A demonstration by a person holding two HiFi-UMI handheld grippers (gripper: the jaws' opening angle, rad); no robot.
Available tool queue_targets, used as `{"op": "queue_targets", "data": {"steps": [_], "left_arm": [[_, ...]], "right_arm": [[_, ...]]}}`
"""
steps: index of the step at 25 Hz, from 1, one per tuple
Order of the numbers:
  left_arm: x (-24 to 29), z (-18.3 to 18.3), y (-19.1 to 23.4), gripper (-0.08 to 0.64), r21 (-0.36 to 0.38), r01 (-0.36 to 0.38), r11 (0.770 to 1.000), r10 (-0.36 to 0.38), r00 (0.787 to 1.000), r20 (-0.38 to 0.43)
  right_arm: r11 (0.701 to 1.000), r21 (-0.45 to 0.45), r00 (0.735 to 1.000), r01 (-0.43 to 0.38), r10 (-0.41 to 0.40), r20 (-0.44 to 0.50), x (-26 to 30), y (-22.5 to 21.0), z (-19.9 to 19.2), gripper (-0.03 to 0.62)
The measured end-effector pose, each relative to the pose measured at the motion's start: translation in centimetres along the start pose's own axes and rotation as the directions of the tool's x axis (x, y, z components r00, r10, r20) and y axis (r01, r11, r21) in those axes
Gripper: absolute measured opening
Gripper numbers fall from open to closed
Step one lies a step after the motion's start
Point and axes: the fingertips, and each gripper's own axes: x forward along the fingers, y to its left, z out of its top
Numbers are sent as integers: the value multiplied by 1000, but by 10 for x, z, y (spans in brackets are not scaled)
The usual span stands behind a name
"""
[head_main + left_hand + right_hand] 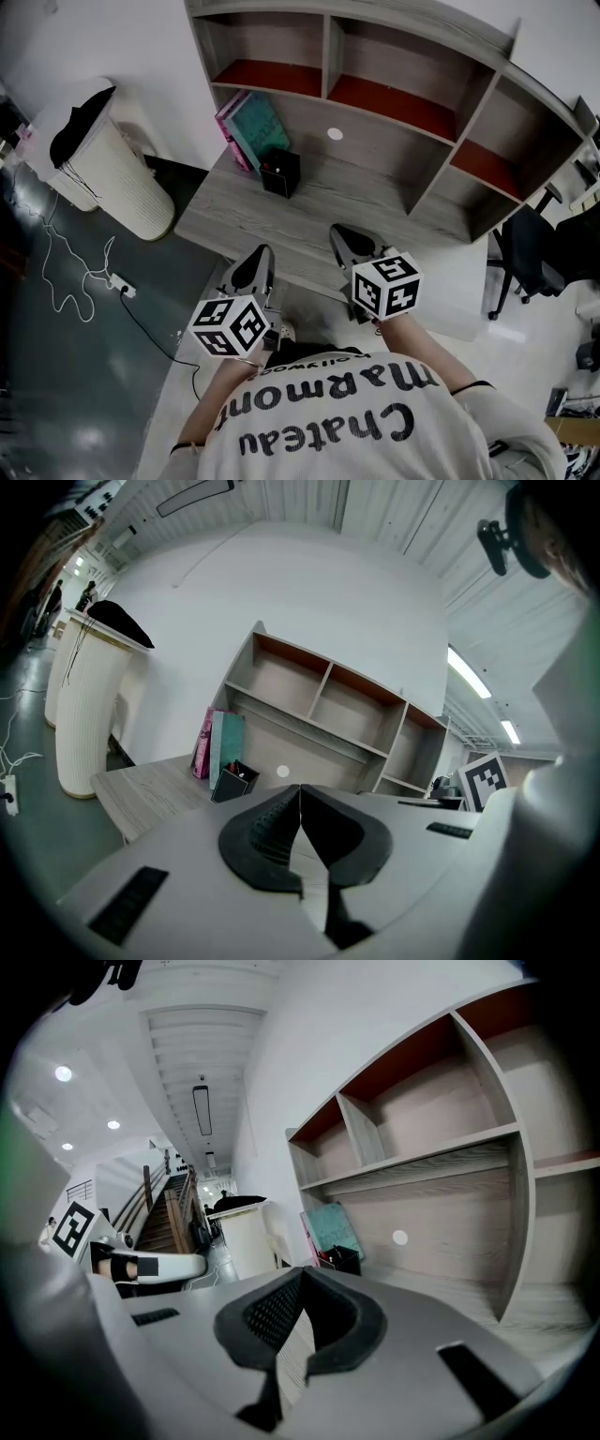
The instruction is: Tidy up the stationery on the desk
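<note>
Left jaws: the left gripper (300, 789) had its two dark pads pressed together at the tips, with nothing between them.
Right jaws: the right gripper (302, 1274) was likewise closed, pads meeting at the tips and holding nothing.
Left gripper, head view: the left gripper (255, 265) hung over the near edge of the desk (225, 211), pointing toward the shelves, its marker cube (230, 325) nearest the person.
Right gripper, head view: the right gripper (349, 246) sat just beside the left one, slightly further over the desk, and carried its own cube (386, 284).
Pen holder: a black pen holder (280, 172) stood on the desk toward its back left, well apart from both grippers. It showed ahead of the left jaws (232, 783) and also in the right gripper view (342, 1259). Something red showed at its rim, too small to identify.
Books: a pink and a teal book (248, 127) leaned against the back panel just behind the pen holder, tilted. They showed in the left gripper view (217, 745) and the right gripper view (333, 1227).
Shelf unit: a wooden hutch (412, 84) with open compartments rose along the back of the desk; a small white disc (336, 134) sat on its back panel.
Desk surface: bare grey woodgrain apart from the holder and books.
Floor, left: a tall white bin (112, 169) with a dark lining stood beside the desk, and a power strip (122, 286) with a trailing white cable lay nearby.
Floor, right: a black office chair (534, 248) stood beyond the end of the desk.
Person: a light shirt (366, 422) with dark lettering filled the bottom of the head view.
</note>
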Motion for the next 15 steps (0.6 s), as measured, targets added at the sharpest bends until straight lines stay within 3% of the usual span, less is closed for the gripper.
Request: {"op": "queue_targets", "data": {"steps": [15], "left_arm": [[-16,-7,-6,15,6,-14,1000,14,1000,1]], "right_arm": [[1000,17,1000,-11,11,-7,-14,4,-11,11]]}}
